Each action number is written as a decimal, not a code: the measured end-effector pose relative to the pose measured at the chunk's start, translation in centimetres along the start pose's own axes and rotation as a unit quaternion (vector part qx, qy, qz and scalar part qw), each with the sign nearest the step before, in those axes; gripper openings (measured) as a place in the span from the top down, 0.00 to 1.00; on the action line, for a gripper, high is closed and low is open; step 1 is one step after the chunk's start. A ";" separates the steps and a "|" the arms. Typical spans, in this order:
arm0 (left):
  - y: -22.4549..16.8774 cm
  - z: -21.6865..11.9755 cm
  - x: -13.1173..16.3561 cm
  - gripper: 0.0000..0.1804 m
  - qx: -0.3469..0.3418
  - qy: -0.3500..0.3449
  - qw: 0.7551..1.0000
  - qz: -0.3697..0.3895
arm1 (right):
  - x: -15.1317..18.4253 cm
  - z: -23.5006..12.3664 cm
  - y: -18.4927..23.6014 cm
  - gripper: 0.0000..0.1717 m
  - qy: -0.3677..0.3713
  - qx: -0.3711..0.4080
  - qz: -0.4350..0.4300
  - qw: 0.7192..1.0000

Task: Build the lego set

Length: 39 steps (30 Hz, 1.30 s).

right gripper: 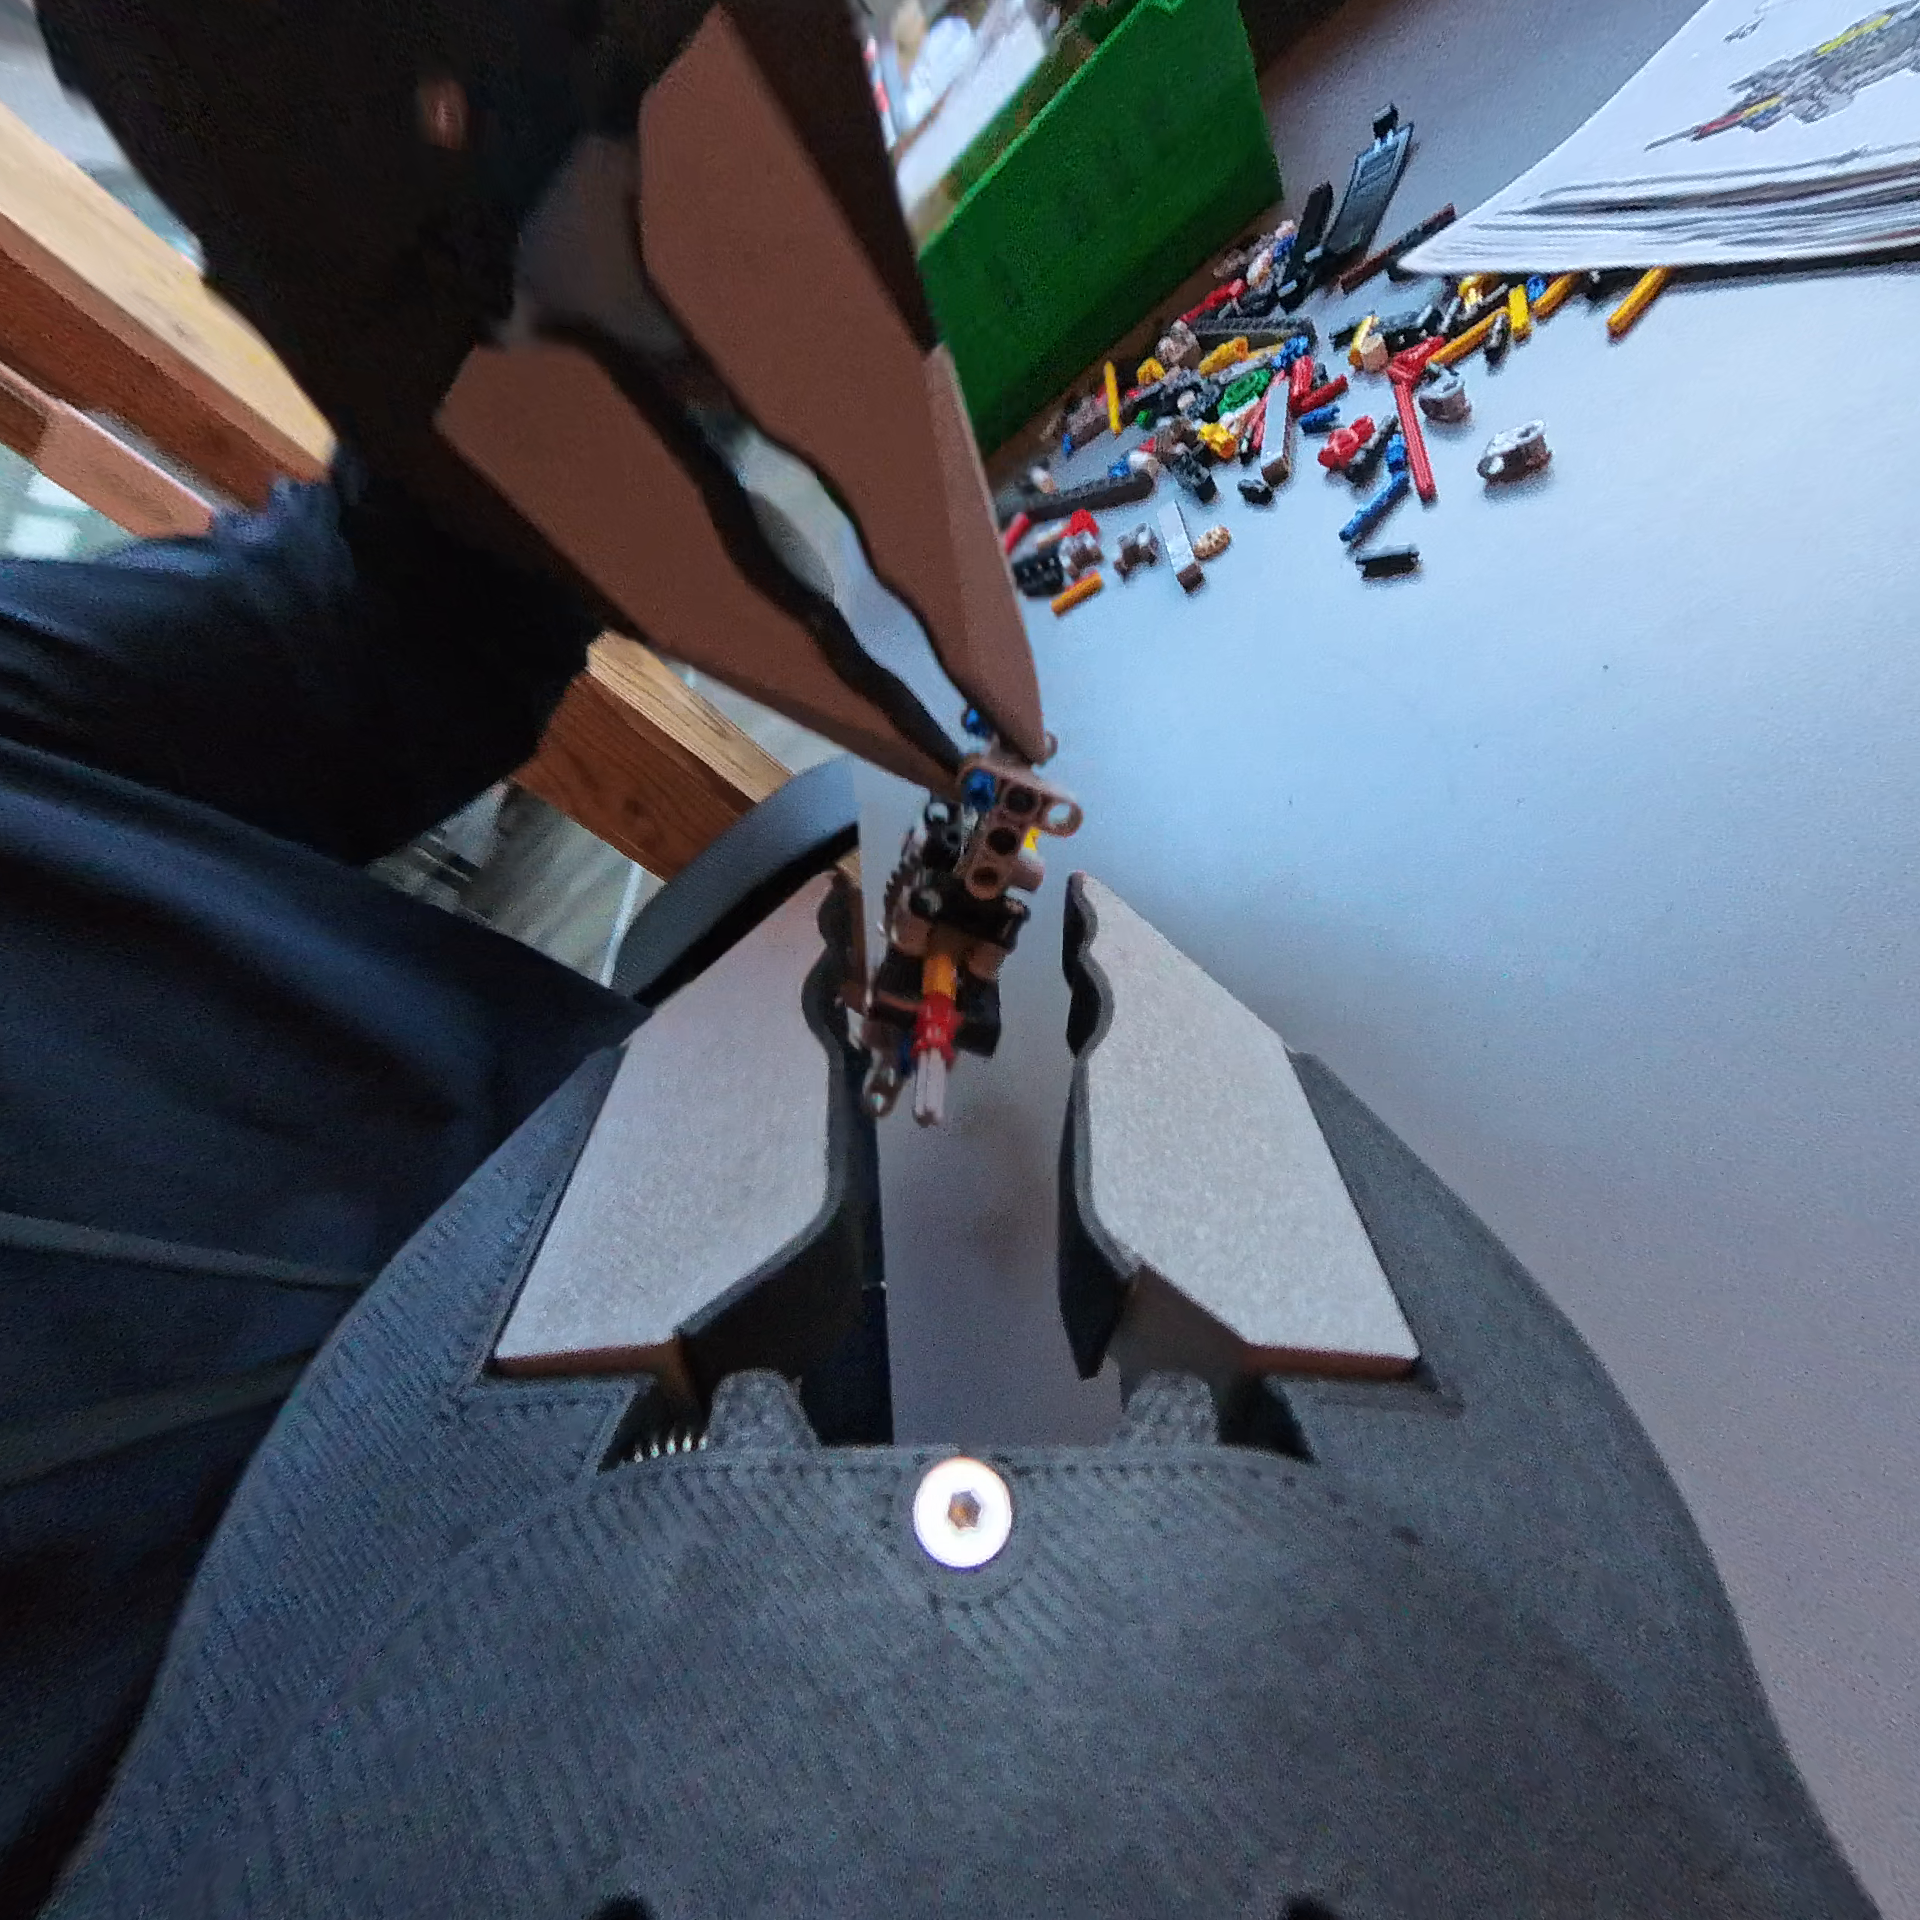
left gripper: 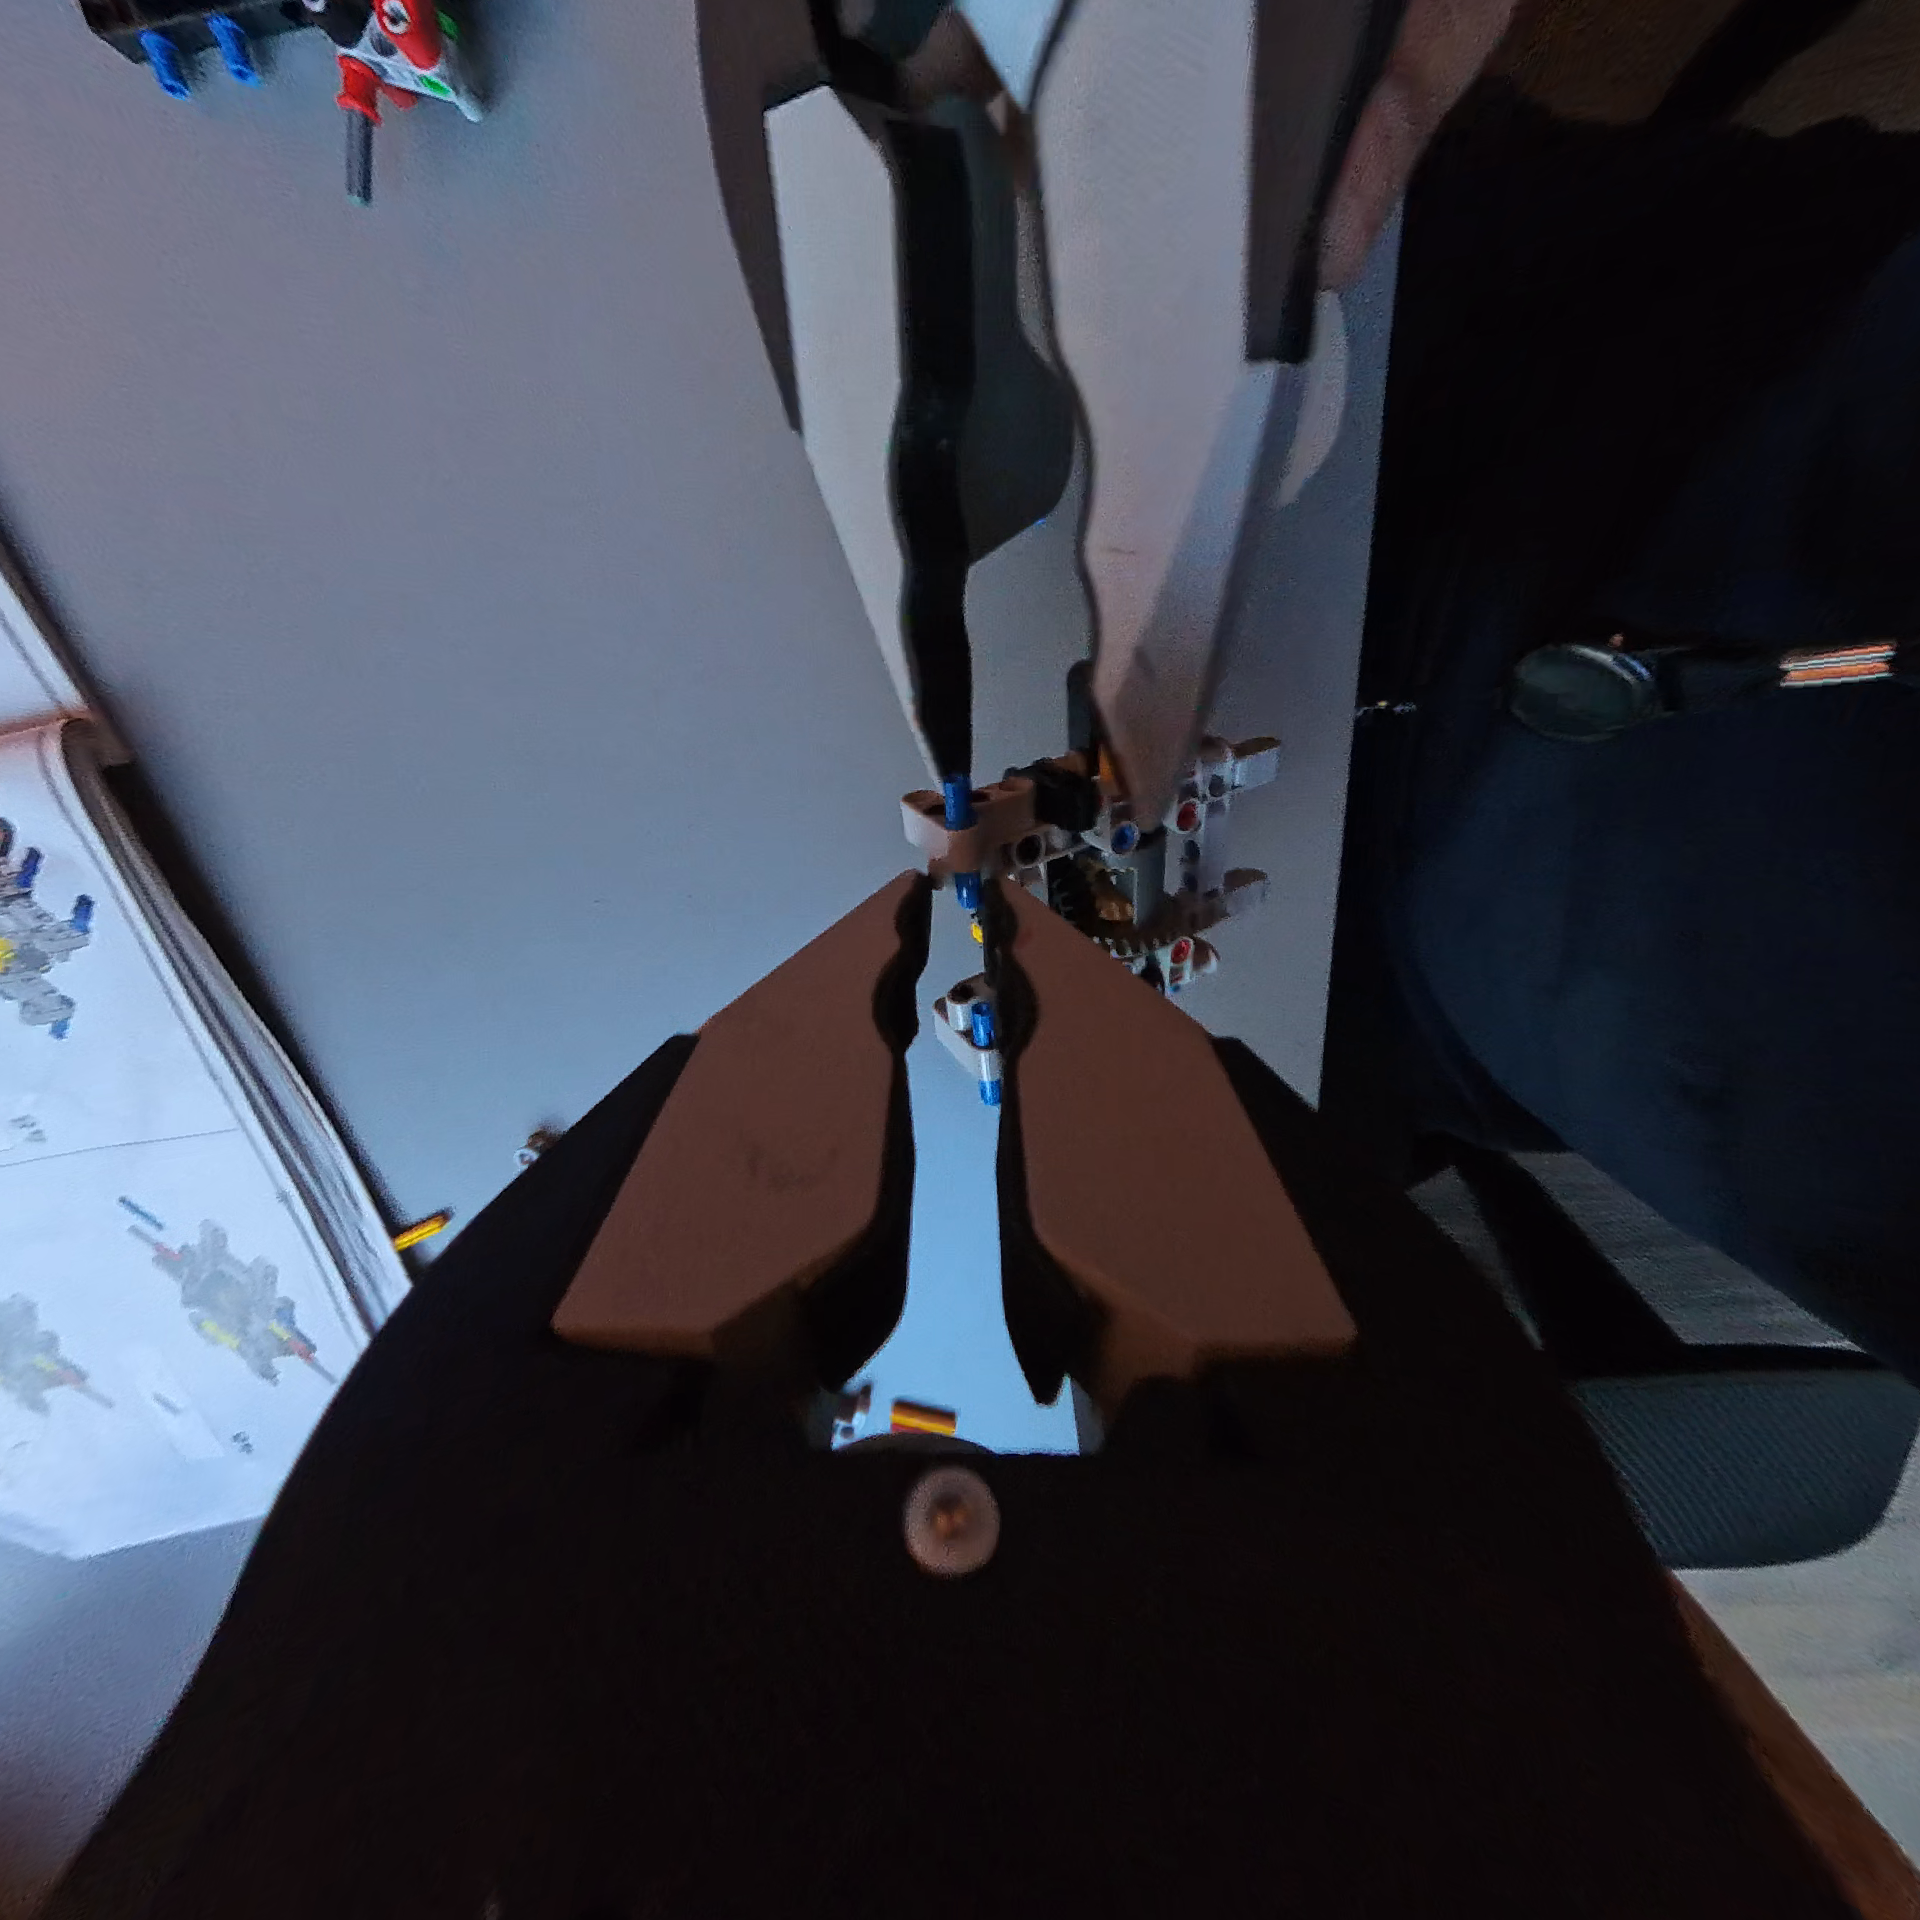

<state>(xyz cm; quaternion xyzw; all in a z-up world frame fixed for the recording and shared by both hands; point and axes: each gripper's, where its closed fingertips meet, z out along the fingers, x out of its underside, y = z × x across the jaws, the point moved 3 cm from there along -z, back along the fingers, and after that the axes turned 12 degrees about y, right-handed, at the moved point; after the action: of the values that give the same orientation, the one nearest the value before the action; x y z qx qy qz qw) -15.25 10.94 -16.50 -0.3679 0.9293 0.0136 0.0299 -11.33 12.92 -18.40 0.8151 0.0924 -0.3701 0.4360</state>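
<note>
**2 claws around 1 small brick assembly above the grey surface**

Left wrist view: the left claw (left gripper: 961, 894) has its fingers nearly together, pinching the small brick assembly (left gripper: 1101, 842) by a pale beam with blue pins, held in the air over the grey surface (left gripper: 520, 623). The right claw (left gripper: 1049, 800) reaches in from the far side, one fingertip at a blue pin, the other down beside the assembly's white and grey part. An instruction booklet (left gripper: 125, 1195) lies at the surface's left edge, and a partly built model (left gripper: 395, 62) sits at the far left corner.

Right wrist view: the right claw (right gripper: 961, 935) is spread, the assembly (right gripper: 951, 935) standing between its fingers; the right finger is clearly apart from it, while contact at the left finger cannot be told. The left claw (right gripper: 1003, 764) clamps the beam's top end. Loose bricks (right gripper: 1299, 416) and a green bin (right gripper: 1091, 208) lie toward the far edge.

Judging from this, a good hold would need the right claw centred on the assembly's solid body rather than its thin axle, while the left grip remains firm.
</note>
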 end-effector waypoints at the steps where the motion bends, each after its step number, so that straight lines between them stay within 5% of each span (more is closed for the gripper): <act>1: -0.2 0.0 0.0 0.96 -0.010 0.002 1.000 0.002 | -0.4 -0.2 0.0 0.80 -0.009 -0.013 0.006 1.000; 4: -0.5 -0.3 -0.1 0.96 -0.038 0.006 0.999 -0.002 | -0.4 0.1 -0.2 0.93 0.006 -0.027 0.015 0.999; 13: -0.8 -0.5 0.4 0.96 -0.047 -0.011 0.998 -0.028 | -0.4 1.1 -0.3 0.97 0.012 0.019 -0.043 0.999; 23: -1.3 -0.7 1.8 0.87 0.119 -0.064 0.988 -0.075 | -0.4 0.9 0.5 0.98 -0.002 0.090 -0.168 0.982; 32: -2.4 0.8 2.1 0.88 0.123 -0.065 0.989 -0.057 | 0.6 0.4 2.0 0.98 -0.013 0.118 -0.283 0.952; 39: -3.1 1.2 1.4 0.92 0.043 -0.069 0.996 -0.037 | 0.9 0.2 2.2 0.98 -0.009 0.133 -0.306 0.943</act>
<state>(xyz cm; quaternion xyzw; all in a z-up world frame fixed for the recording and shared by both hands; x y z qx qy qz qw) -14.10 7.79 -17.80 -0.3988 0.9104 -0.0017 0.1099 -9.77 11.26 -17.67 0.7949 0.2835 -0.5016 0.1902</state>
